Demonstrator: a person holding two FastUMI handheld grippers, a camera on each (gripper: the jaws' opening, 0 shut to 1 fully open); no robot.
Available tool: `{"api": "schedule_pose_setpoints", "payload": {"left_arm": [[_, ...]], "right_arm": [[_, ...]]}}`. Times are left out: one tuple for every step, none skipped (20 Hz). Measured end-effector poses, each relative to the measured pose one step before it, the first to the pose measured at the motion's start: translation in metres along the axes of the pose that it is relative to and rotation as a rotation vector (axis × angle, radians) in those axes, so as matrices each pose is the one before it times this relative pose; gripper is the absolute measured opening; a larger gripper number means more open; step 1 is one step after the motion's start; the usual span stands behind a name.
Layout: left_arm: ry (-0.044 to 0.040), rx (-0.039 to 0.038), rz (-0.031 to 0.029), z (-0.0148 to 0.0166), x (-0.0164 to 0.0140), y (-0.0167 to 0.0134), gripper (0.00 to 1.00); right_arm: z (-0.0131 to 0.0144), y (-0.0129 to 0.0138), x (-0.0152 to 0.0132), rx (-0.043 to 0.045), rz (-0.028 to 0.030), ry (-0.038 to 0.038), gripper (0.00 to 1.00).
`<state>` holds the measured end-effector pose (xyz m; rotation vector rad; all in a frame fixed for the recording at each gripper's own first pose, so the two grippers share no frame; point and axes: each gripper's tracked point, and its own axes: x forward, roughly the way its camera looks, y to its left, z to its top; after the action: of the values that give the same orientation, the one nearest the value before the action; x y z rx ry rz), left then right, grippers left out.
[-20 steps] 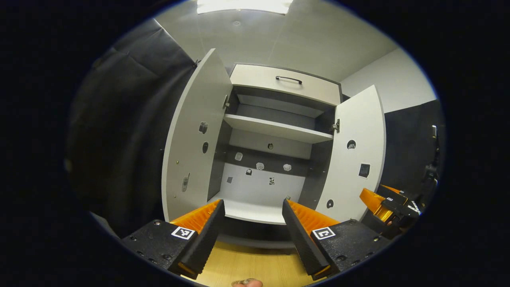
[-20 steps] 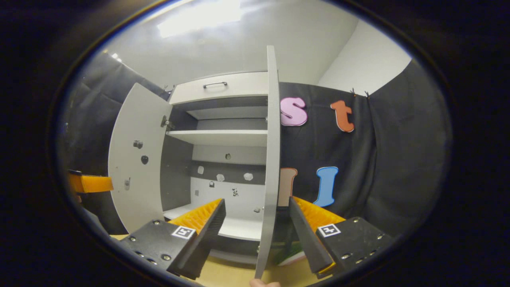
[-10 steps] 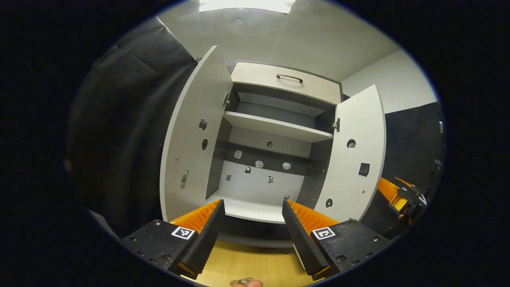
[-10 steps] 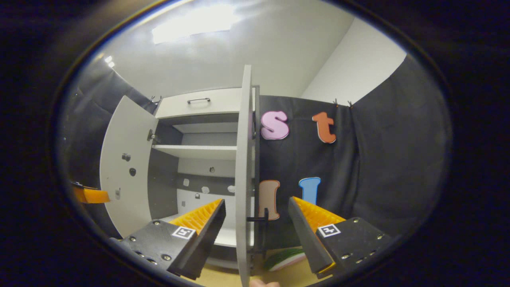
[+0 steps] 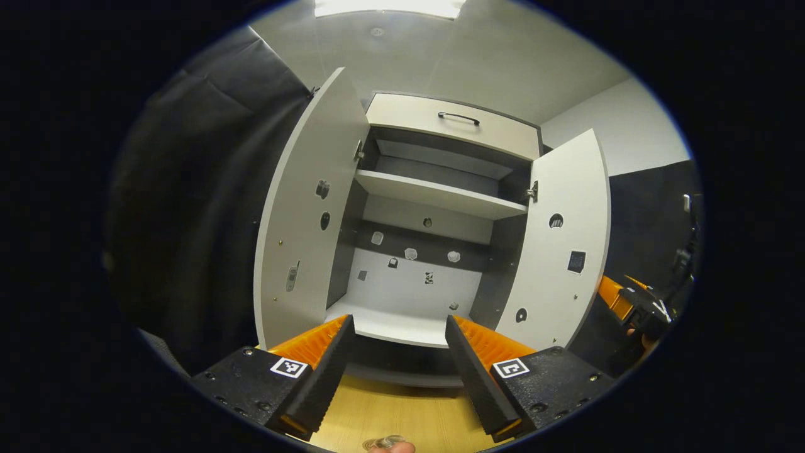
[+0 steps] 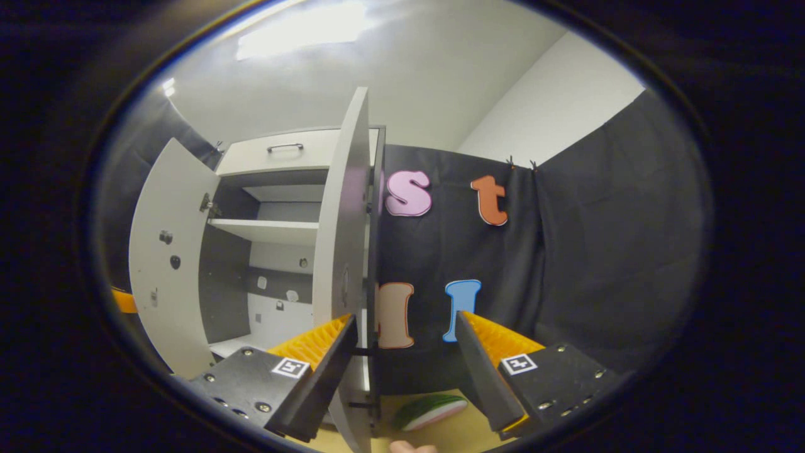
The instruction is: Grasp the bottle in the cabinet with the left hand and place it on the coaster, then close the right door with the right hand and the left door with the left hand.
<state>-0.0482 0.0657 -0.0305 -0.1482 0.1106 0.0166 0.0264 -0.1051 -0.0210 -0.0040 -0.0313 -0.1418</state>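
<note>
Right tool (image 6: 402,371) shifted right; right door (image 6: 339,251) edge now beside its left finger; tool wide open, empty.

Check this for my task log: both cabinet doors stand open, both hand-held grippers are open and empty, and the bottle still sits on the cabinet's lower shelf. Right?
Not quite. The left gripper view shows the lower shelf bare, no bottle on it. The rest holds: left door and right door stand open, and the left hand-held gripper and right hand-held gripper are open and empty.
</note>
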Motion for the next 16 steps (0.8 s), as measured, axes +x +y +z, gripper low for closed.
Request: {"api": "schedule_pose_setpoints", "payload": {"left_arm": [[-0.00089, -0.00241, 0.00199, 0.00025, -0.00006, 0.0008, 0.91], [0.00222, -0.00226, 0.00206, 0.00005, -0.00013, -0.00037, 0.92], [0.00344, 0.00098, 0.00377, 0.00017, -0.00269, 0.00063, 0.92], [-0.00399, 0.00395, 0.00652, 0.00196, -0.00252, 0.00148, 0.92], [-0.0072, 0.00565, 0.00998, 0.00312, -0.00168, 0.00313, 0.89], [-0.00787, 0.00504, 0.0137, 0.00333, -0.00189, 0.00468, 0.92], [-0.00594, 0.00541, 0.01714, 0.00117, -0.0001, 0.00691, 0.91], [-0.00461, 0.00557, 0.01994, 0.00131, -0.00012, 0.00744, 0.91], [-0.00475, 0.00577, 0.02331, 0.00142, -0.0003, 0.00935, 0.92], [-0.00496, 0.0056, 0.02322, 0.0021, -0.00148, 0.00993, 0.92], [-0.00374, 0.00464, 0.02428, 0.00043, 0.00257, 0.00897, 0.91], [-0.00116, 0.004, 0.02467, 0.00098, 0.00098, 0.01046, 0.91], [0.00165, 0.00483, 0.02301, -0.00017, -0.00211, 0.01042, 0.91], [-0.00094, 0.00759, 0.02104, 0.00088, -0.00154, 0.01074, 0.91], [-0.00075, 0.00907, 0.0232, 0.00062, -0.00125, 0.01063, 0.92], [0.00024, 0.00833, 0.02315, 0.00024, 0.0012, 0.01015, 0.91]], "right_arm": [[-0.0022, 0.00552, 0.00146, 0.02893, 0.02724, 0.01781, 0.95], [-0.00185, 0.00558, 0.001, 0.0245, 0.02647, 0.0161, 0.92], [-0.00156, 0.0057, 0.0015, 0.01581, 0.01988, 0.009, 0.93], [-0.00065, 0.00652, 0.00165, 0.00766, 0.01634, 0.00503, 0.95], [-0.00078, 0.00809, 0.00158, 0.00178, 0.01541, 0.00098, 0.95], [-0.00106, 0.00762, 0.00076, 0.00087, 0.01473, 0.00068, 0.95], [-0.00112, 0.00841, 0.00157, -0.00066, 0.0161, 0.00002, 0.95], [-0.00092, 0.0092, 0.00175, -0.00284, 0.01825, 0.00179, 0.95], [-0.00108, 0.00974, 0.00336, -0.00234, 0.01913, 0.00039, 0.95], [-0.00156, 0.00874, 0.00408, -0.00066, 0.0174, 0.00207, 0.95], [-0.00129, 0.0082, 0.00357, 0.00123, 0.01611, -0.00031, 0.95], [-0.00191, 0.00838, 0.00336, 0.00226, 0.01353, -0.00069, 0.95], [-0.00123, 0.00742, 0.00457, 0.00354, 0.00972, -0.00006, 0.95], [-0.00242, 0.00684, 0.00413, 0.00253, 0.0083, 0.00385, 0.95], [-0.0003, 0.00751, 0.00392, -0.00031, 0.00896, 0.00158, 0.95], [0.00049, 0.00884, 0.00373, -0.00063, 0.01298, -0.00271, 0.95]]}}
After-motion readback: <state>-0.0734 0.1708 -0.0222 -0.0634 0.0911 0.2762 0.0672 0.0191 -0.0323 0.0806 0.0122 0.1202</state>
